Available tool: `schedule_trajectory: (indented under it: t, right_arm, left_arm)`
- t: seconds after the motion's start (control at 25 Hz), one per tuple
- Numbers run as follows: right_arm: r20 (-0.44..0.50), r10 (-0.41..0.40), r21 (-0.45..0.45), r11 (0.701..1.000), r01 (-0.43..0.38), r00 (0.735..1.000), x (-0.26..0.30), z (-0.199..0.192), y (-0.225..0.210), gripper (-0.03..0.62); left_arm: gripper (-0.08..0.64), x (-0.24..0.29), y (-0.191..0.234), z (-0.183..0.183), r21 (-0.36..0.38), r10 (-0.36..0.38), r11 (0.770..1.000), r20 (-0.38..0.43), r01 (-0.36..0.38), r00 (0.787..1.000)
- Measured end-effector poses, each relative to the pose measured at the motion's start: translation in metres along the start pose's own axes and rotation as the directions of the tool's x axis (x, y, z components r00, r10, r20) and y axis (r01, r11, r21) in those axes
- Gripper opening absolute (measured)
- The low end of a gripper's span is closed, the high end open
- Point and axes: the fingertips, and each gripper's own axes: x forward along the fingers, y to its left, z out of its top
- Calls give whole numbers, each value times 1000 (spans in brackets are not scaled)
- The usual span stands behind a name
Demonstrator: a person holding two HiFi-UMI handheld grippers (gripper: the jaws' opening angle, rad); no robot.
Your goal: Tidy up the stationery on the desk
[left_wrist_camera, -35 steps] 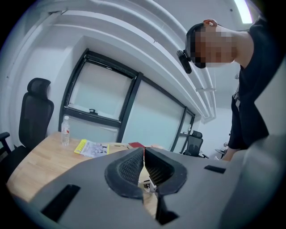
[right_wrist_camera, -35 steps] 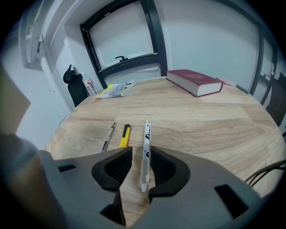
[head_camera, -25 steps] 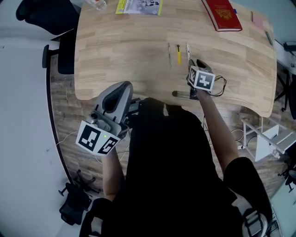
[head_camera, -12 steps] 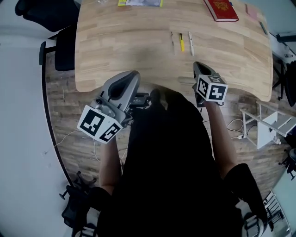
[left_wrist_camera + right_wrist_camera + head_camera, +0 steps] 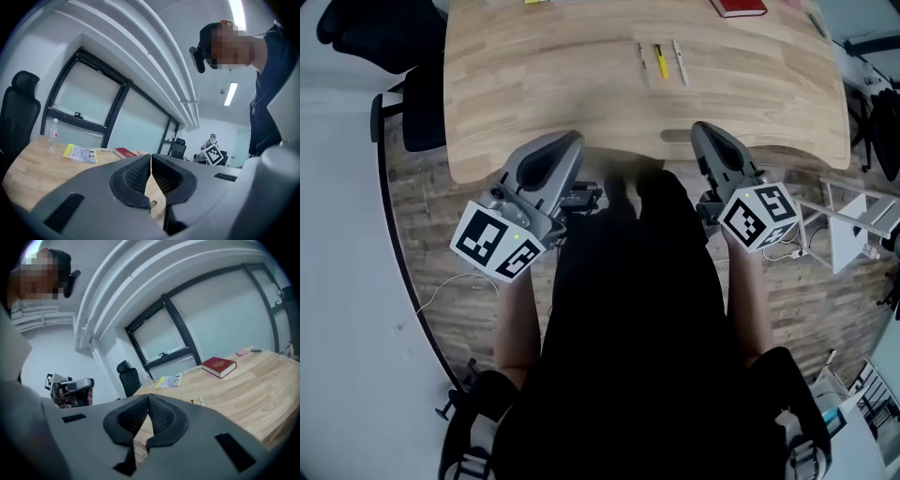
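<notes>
Three pens (image 5: 660, 60) lie side by side on the wooden desk (image 5: 534, 84), the middle one yellow. They also show in the right gripper view as small pens (image 5: 197, 401) just past the jaws. A red book (image 5: 219, 366) lies further back; only its edge (image 5: 739, 7) shows in the head view. My left gripper (image 5: 565, 142) is held at the desk's near edge, shut and empty, with its jaws touching (image 5: 151, 157). My right gripper (image 5: 704, 131) is at the same edge, to the right, also shut and empty (image 5: 148, 397). Both point toward the desk.
A yellow leaflet (image 5: 80, 153) and a water bottle (image 5: 52, 136) lie at the desk's far left. A small pink item (image 5: 242, 352) lies near the far right edge. A black office chair (image 5: 412, 94) stands left of the desk. A white rack (image 5: 853, 225) stands on the floor at right.
My right gripper has pulled back from over the desk, near the pens, to the desk's near edge. The head view has shifted, so the desk sits higher in frame. The left gripper barely moved.
</notes>
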Motion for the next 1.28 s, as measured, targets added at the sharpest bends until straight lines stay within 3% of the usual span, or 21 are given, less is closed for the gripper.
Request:
schedule_trajectory:
  t: [0.12, 0.32, 0.96, 1.28]
  right_arm:
    - [41, 86, -49, 995, -84, 995, -20, 13, 31, 21]
    - [59, 108, -161, 982, -97, 992, -45, 20, 51, 21]
    - [99, 69, -153, 987, -53, 993, -49, 29, 47, 21]
    - [76, 77, -171, 983, -63, 994, -40, 25, 49, 21]
  left_arm:
    - [37, -3, -6, 2, 4, -24, 1000, 2, 24, 1000]
    - [37, -5, -16, 1, 8, -44, 999, 9, 44, 999]
    - [37, -6, -19, 9, 22, -62, 998, 15, 61, 998]
    - [37, -1, -14, 6, 18, -72, 997, 7, 72, 997]
